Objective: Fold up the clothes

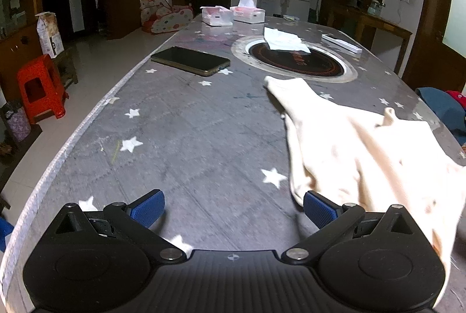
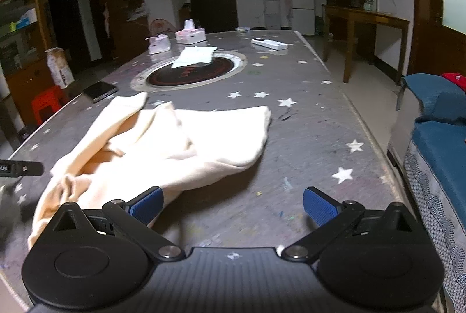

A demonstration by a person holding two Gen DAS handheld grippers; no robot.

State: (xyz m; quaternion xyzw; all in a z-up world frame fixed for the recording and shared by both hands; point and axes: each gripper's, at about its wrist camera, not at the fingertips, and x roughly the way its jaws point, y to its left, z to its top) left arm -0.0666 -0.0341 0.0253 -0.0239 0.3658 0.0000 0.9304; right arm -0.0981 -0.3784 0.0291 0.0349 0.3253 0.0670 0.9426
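A cream garment (image 1: 361, 147) lies crumpled on the grey star-patterned table (image 1: 189, 138), to the right in the left wrist view. In the right wrist view the garment (image 2: 174, 141) lies left of centre, one leg or sleeve stretching right. My left gripper (image 1: 233, 208) is open and empty above the table, its right finger beside the garment's near edge. My right gripper (image 2: 233, 206) is open and empty, its left finger over the garment's near edge. A black part of the left gripper (image 2: 20, 168) shows at the left edge.
A black phone (image 1: 190, 60) lies at the table's left. A round inset hotplate (image 1: 294, 58) holds a white paper (image 1: 284, 40). Two tissue boxes (image 1: 233, 13) and a white remote (image 2: 269, 43) lie at the far end. A blue-covered sofa (image 2: 437, 144) stands right, a red stool (image 1: 40, 86) left.
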